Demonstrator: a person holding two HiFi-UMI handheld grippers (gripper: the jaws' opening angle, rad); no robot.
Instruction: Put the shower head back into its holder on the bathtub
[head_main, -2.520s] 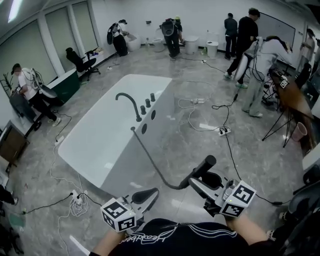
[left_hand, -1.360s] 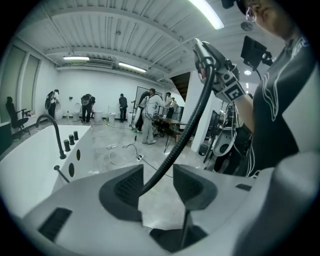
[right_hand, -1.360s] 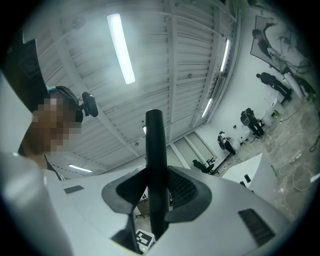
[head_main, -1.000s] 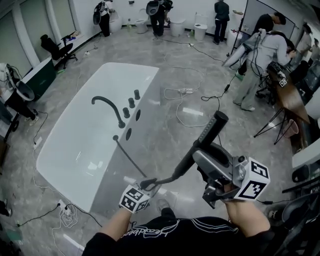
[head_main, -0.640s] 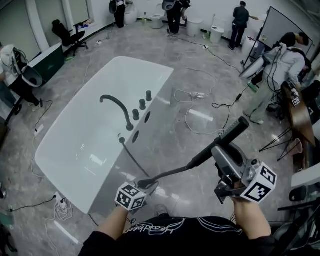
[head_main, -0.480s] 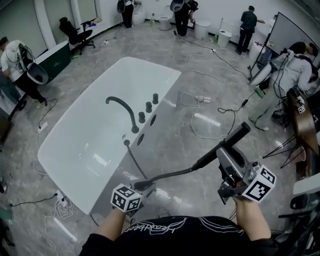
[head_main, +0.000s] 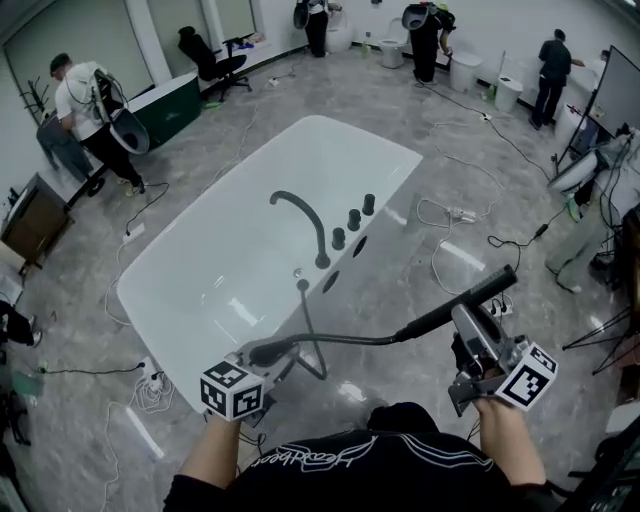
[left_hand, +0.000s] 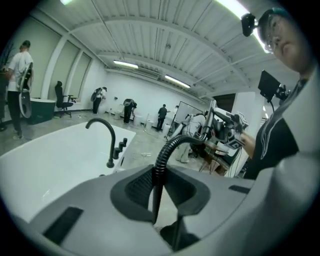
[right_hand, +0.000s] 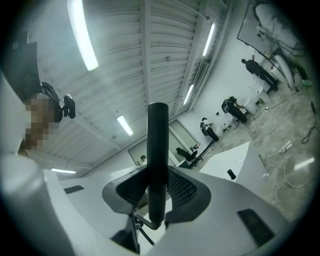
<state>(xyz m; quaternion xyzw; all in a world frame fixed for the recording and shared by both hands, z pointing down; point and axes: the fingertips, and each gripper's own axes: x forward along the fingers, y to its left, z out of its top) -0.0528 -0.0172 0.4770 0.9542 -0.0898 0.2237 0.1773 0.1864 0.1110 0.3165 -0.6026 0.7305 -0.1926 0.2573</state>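
The white bathtub (head_main: 200, 290) lies ahead, with a black arched faucet (head_main: 305, 222) and three black knobs (head_main: 353, 218) on its near rim. A black hose (head_main: 340, 339) leaves the rim by a small fitting (head_main: 300, 273), loops down, and runs level to the black stick shower head (head_main: 470, 296). My left gripper (head_main: 268, 352) is shut on the hose (left_hand: 167, 150) near the tub's side. My right gripper (head_main: 468, 322) is shut on the shower head (right_hand: 158, 150), which sticks up past its jaws, right of the tub.
Cables and a power strip (head_main: 152, 384) lie on the grey floor around the tub. Several people stand at the back and left. A dark green tub (head_main: 165, 105) and an office chair (head_main: 215, 52) are at the far left; toilets line the back wall.
My left gripper has taken hold of the hose and risen with it. The right gripper has come down, so the shower head lies flatter and the hose stretches level between the two.
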